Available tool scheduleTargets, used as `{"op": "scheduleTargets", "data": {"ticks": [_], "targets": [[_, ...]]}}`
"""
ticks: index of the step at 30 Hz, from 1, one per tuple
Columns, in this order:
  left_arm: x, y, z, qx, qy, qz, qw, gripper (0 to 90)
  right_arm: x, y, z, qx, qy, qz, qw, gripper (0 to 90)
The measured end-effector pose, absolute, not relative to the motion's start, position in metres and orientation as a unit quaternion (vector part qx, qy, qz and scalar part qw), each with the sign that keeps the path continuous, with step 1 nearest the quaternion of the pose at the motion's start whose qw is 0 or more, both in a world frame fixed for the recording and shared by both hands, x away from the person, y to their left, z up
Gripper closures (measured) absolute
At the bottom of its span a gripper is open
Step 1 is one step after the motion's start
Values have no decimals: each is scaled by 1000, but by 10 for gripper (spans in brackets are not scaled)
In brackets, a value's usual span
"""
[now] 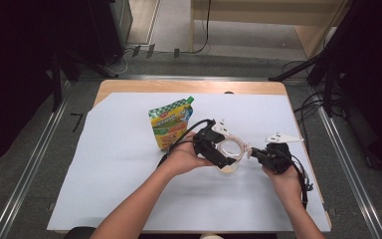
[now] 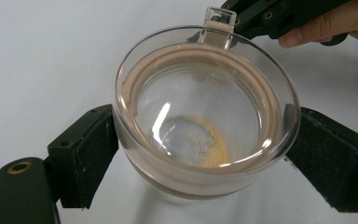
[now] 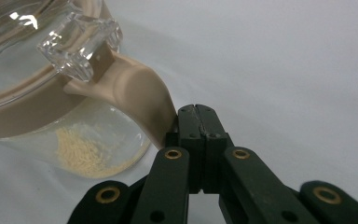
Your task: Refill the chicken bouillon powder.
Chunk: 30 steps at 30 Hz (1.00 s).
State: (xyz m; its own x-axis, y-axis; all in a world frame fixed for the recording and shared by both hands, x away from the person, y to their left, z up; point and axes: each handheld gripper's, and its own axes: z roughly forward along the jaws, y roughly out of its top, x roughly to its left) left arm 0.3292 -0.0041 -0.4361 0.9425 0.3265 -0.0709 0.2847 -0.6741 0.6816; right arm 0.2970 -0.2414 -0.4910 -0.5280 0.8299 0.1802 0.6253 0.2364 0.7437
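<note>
**Jar held at the rim, lid clasp under the closed right jaws**

The left gripper (image 2: 200,154) has its two black pads (image 2: 86,154) pressed on opposite sides of a clear jar (image 2: 200,116), just under the rim, so the jar is clamped between them. The jar stands upright on the white sheet (image 1: 119,159) that covers the table. Inside it, straight down between the pads, lies a thin patch of yellowish grains (image 2: 205,142) on the bottom; the rest of the jar looks bare.

The right gripper (image 3: 199,116) has its jaws pressed flat together with nothing between them. Their tip touches the beige clasp (image 3: 140,100) that curves down from the beige ring around the jar's mouth. Just above that clasp sits the clear plastic tab (image 3: 77,44) of the lid.

Beyond the left gripper, near the jar but apart from it, a green and yellow pouch (image 1: 171,124) with a green cap lies on the sheet.

My reading is that the jar is steadied and the clasp is being worked. Whether the lid is latched or already free I cannot tell. The pouch looks unopened, so any refilling from it would still be ahead.
</note>
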Motion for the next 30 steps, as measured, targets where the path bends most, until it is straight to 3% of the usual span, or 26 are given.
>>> {"op": "scheduleTargets", "data": {"ticks": [23,26,30], "targets": [[329,-9,-415,907,156,33,389,145,296,-241,-491,467,778,402,124,900],[328,-9,-412,901,147,6,407,322,296,-241,-491,467,778,403,125,900],[325,-13,-408,905,139,14,402,346,296,-241,-491,466,778,402,123,900]]}}
